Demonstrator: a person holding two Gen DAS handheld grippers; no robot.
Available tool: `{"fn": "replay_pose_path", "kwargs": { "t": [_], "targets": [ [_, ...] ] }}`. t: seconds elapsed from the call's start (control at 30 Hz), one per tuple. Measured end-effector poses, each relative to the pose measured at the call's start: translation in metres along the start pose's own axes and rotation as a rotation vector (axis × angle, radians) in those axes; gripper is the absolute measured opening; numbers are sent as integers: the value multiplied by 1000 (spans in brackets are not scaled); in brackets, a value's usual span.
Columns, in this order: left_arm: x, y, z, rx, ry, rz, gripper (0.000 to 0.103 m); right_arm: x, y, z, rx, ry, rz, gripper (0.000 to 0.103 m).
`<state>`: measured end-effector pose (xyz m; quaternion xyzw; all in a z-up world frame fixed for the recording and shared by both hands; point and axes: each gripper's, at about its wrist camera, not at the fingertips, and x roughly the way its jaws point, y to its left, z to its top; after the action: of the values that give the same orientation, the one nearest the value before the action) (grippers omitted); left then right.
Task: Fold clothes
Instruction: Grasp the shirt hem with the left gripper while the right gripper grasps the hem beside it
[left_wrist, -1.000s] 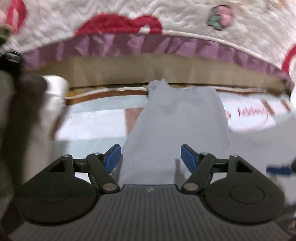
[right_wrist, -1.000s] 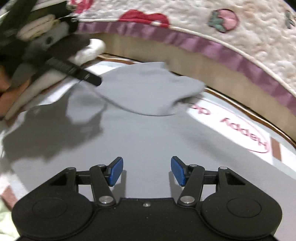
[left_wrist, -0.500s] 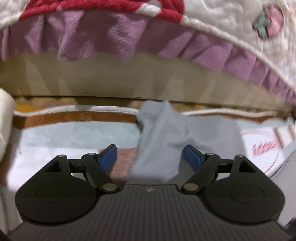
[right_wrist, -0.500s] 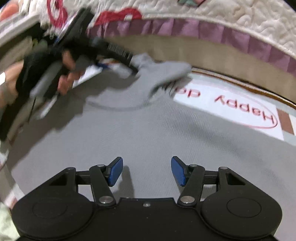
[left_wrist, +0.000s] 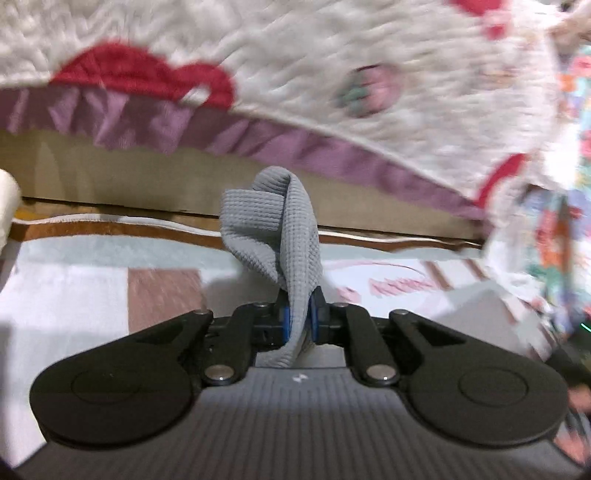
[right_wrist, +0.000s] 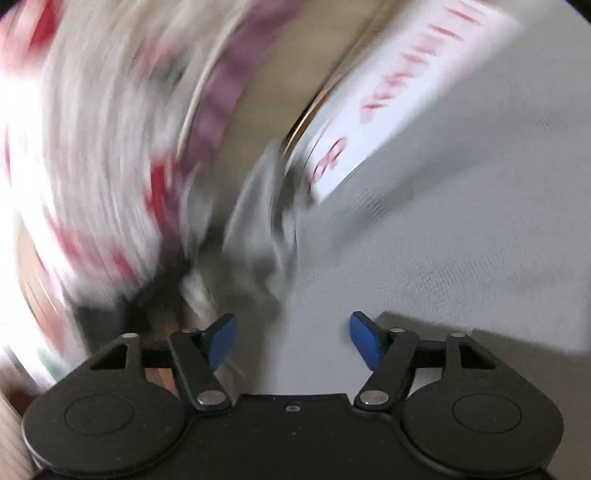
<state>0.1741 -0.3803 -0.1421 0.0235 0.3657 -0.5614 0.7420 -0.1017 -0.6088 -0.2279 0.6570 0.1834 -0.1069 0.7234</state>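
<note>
A grey knitted garment (left_wrist: 273, 229) stands up in a folded bunch from my left gripper (left_wrist: 299, 317), whose jaws are closing with the blue pads pressed on the cloth. The mat shows behind and below it. In the right wrist view, which is tilted and heavily blurred, the grey garment (right_wrist: 443, 258) lies spread flat over the mat. My right gripper (right_wrist: 291, 339) hovers low over it, jaws opening wide, with nothing pinched between the blue pads. A bunched grey fold rises ahead of it.
A white quilt (left_wrist: 332, 55) with red shapes and a purple frill (left_wrist: 147, 125) hangs over a tan bed side at the back. The floor mat (left_wrist: 399, 284) has pink lettering and a brown border. Flowered fabric (left_wrist: 554, 240) sits at the right.
My left gripper has shut on the grey garment's end and lifted it into a bunch. The right gripper has rolled sharply, dropped closer to the cloth and spread its jaws wider.
</note>
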Motion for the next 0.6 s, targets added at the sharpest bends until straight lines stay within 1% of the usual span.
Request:
{"fn": "replay_pose_path", "kwargs": {
  "t": [0.03, 0.07, 0.1, 0.13, 0.2, 0.23, 0.3, 0.4, 0.43, 0.47, 0.53, 0.57, 0.6],
  "targets": [
    [-15, -8, -7, 18, -9, -18, 9, -1, -9, 4, 90, -17, 38, 77],
    [-26, -20, -18, 68, 9, -23, 9, 1, -14, 7, 148, -22, 54, 79],
    [-36, -31, -33, 145, 63, -18, 10, 2, -16, 9, 173, -24, 59, 79],
    [-45, -42, -48, 224, 117, -12, 13, 3, -16, 10, 185, -28, 63, 79],
    [-57, -56, -78, 397, 217, 36, 14, 7, -17, 11, 184, -19, 70, 80],
    [-62, -58, -94, 449, 264, 66, 14, 9, -17, 10, 181, -9, 71, 80],
    [-71, -55, -116, 447, 344, 123, 17, 14, -17, 5, 181, 16, 70, 81],
    [-84, -37, -124, 281, 401, 85, 23, 22, -15, -2, 159, 40, 67, 81],
    [-90, -36, -121, 273, 369, 97, 29, 23, -13, -2, 142, 44, 56, 81],
    [-96, -35, -118, 265, 334, 112, 39, 25, -10, -3, 125, 47, 45, 81],
    [-104, -32, -108, 246, 227, 166, 52, 23, -5, -3, 91, 52, 12, 81],
    [-106, -29, -102, 206, 193, 157, 55, 22, -1, -2, 64, 50, -6, 81],
    [-106, -22, -98, 146, 169, 128, 57, 21, 4, -1, 38, 49, -22, 81]
  ]
}}
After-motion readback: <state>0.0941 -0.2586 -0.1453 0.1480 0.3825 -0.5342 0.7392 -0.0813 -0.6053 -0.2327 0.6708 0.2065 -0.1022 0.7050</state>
